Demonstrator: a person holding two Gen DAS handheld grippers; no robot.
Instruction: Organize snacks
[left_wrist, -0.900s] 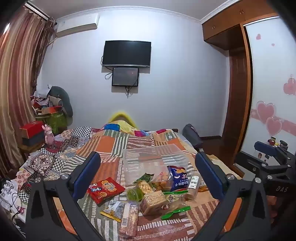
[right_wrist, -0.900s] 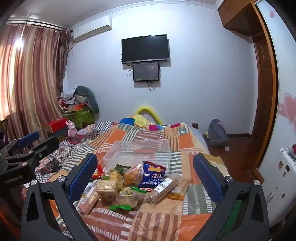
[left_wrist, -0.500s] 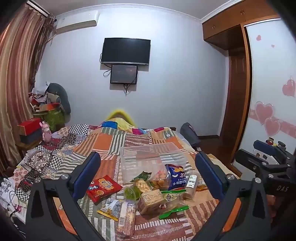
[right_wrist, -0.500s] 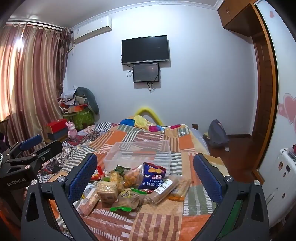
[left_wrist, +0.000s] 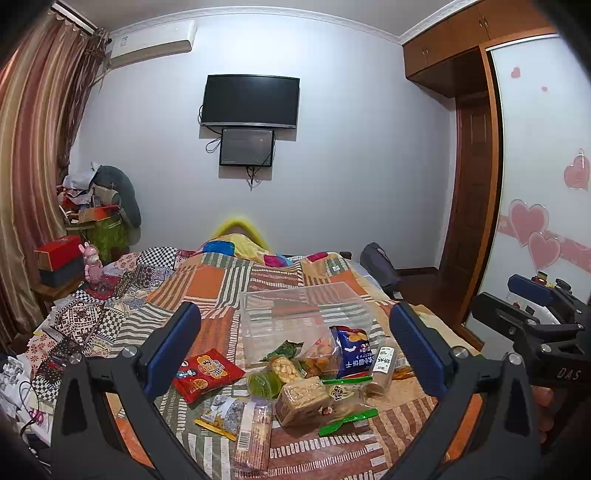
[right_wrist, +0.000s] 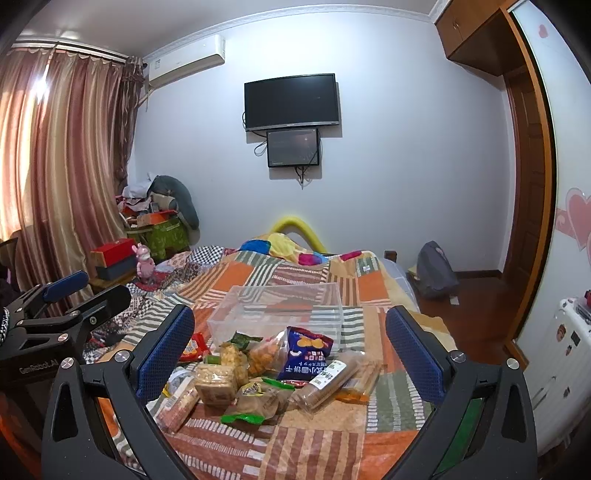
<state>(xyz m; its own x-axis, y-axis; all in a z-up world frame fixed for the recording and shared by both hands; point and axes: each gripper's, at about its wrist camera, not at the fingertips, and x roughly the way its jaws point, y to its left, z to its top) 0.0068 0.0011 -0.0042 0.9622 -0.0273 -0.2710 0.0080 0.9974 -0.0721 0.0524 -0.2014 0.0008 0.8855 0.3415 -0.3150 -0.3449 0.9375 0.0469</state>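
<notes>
We are holding both tongs above the near end of the bed (left_wrist: 207, 284), and both are standing spread wide with nothing between their pads. Our left tongs (left_wrist: 295, 343) are framing the pile of snacks, and our right tongs (right_wrist: 290, 347) are framing the same pile from a little further right.

The snacks are lying in a loose heap on the patchwork quilt, just in front of the clear plastic bin (left_wrist: 303, 314), which is sitting farther back on the bed. A red packet (left_wrist: 207, 373) is lying at the left of the heap, apart from the rest. A blue chip bag (left_wrist: 351, 350) is leaning against the bin's near wall, with a bag of orange snacks (left_wrist: 317, 360) just left of it. A green cup (left_wrist: 264, 384) is sitting near the middle, touching a wrapped block of crackers (left_wrist: 301, 400). A long wafer pack (left_wrist: 253, 432) is lying nearest to us, and a tube-shaped pack (left_wrist: 382, 371) is lying at the right of the heap.
</notes>
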